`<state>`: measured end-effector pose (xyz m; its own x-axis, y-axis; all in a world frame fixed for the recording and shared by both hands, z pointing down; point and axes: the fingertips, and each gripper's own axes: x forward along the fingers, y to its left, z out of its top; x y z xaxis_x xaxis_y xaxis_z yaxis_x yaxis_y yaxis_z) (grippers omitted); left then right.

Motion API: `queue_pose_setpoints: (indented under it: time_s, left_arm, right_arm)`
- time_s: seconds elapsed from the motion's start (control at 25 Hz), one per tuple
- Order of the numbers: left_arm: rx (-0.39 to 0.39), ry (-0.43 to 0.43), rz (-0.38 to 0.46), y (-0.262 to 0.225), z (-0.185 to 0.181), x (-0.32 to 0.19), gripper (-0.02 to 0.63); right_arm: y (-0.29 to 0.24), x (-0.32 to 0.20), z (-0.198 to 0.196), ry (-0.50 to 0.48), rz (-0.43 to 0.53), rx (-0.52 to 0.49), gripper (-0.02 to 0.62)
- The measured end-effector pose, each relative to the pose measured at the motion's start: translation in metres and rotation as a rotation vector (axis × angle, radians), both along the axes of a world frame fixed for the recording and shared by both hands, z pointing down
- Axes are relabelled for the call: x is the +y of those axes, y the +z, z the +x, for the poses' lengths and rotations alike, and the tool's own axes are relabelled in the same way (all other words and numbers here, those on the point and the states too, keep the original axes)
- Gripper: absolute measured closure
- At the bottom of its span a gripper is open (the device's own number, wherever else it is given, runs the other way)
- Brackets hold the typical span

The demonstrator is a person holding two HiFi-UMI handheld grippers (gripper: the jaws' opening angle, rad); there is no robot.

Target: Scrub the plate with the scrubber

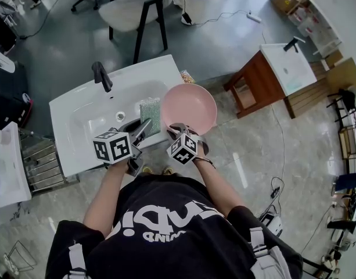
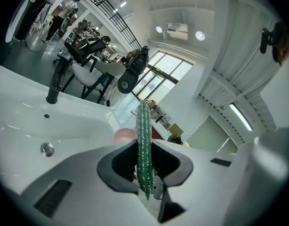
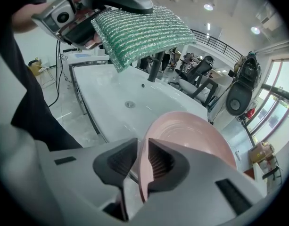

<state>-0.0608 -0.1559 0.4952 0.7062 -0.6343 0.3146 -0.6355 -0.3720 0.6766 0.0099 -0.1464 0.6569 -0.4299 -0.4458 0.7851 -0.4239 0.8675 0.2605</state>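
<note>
Pinching a green scrubber (image 2: pixel 144 140) of ribbed, glittery mesh edge-on between its fingers, the left gripper (image 1: pixel 146 124) holds it over the glossy white sink (image 1: pixel 79 112). The right gripper (image 3: pixel 142 159) clamps its ribbed fingers on the near rim of the round pink plate (image 3: pixel 191 135) at the sink's right edge.
</note>
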Motion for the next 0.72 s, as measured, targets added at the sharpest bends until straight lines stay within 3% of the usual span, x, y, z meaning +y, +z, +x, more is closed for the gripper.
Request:
queue_pose_setpoints:
  time_s: [0.12, 0.4, 0.6, 0.72]
  left_arm:
    - [-0.004, 0.001, 0.000, 0.000, 0.000, 0.001, 0.520]
    - [-0.007, 0.006, 0.003, 0.000, 0.002, 0.000, 0.520]
    - [-0.015, 0.014, 0.010, -0.002, 0.004, 0.002, 0.520]
    - [-0.025, 0.021, 0.020, -0.004, 0.006, 0.003, 0.520]
  right_arm:
    - [-0.003, 0.001, 0.000, 0.012, -0.003, -0.020, 0.479]
    - [-0.022, -0.003, 0.002, 0.041, 0.034, -0.079, 0.469]
    - [-0.055, -0.001, -0.001, 0.079, 0.023, -0.213, 0.567]
    - [-0.081, 0.001, -0.004, 0.105, 0.009, -0.315, 0.575]
